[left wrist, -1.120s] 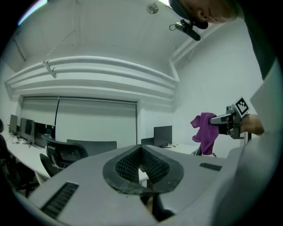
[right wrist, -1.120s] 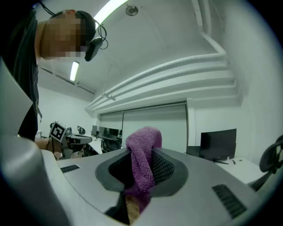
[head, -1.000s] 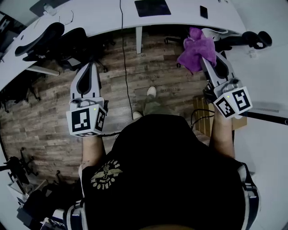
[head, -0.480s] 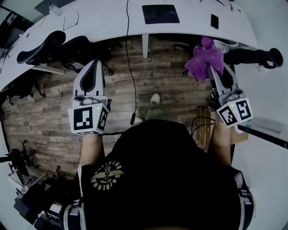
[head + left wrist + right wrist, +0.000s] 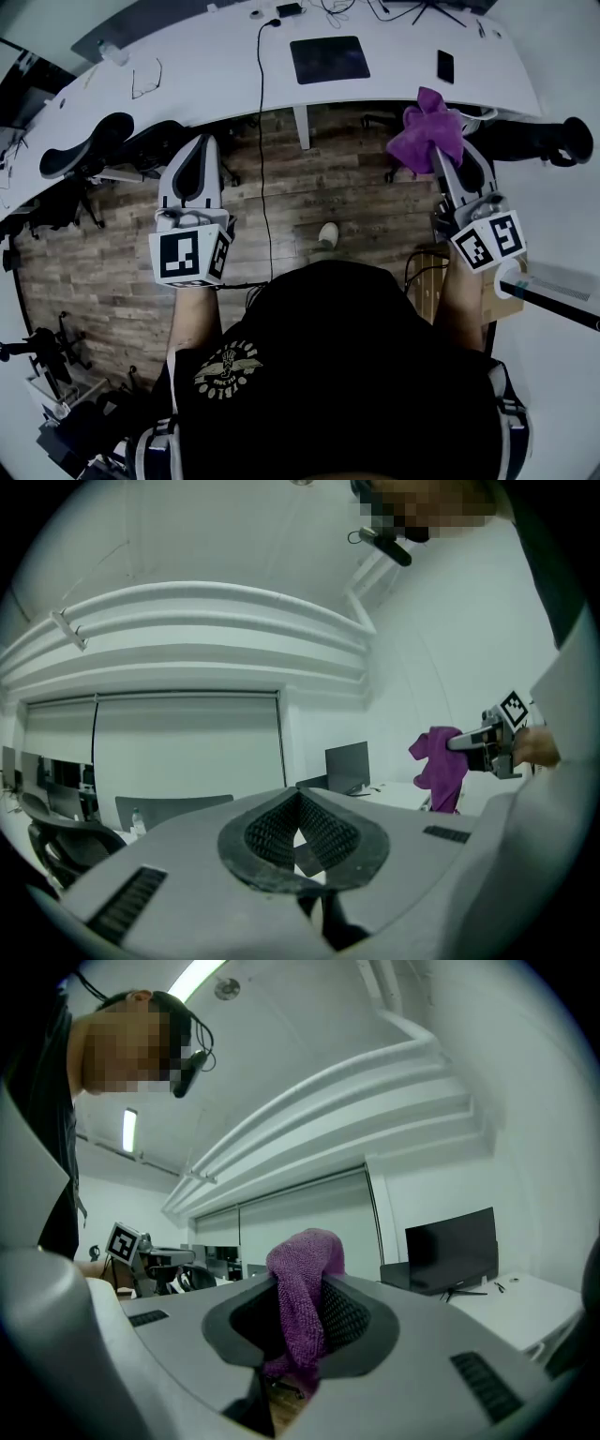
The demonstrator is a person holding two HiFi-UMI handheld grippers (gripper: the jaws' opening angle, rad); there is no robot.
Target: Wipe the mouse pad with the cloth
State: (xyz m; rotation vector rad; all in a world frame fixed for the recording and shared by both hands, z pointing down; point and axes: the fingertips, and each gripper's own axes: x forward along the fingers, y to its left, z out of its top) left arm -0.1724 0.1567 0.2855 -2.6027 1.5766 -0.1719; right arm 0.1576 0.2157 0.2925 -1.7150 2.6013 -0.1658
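Head view: right hand-held gripper (image 5: 441,155) clamping purple knitted cloth (image 5: 427,127), hovering short of dark rectangular mouse pad (image 5: 329,59) on white table (image 5: 216,56). Left hand-held gripper (image 5: 200,145) closed, empty. Approach step, seemingly; next needing cloth lowered onto pad.

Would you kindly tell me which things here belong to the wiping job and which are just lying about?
In the job: cloth, right gripper shut on it, mouse pad on the desk.

Lying about: phone, glasses, cable, office chairs; left gripper, shut, empty.

Dark mouse pad (image 5: 329,59) is lying flat at 12 o'clock; bunched purple cloth (image 5: 427,127) is hanging from right tongs (image 5: 439,148) at 1 o'clock.
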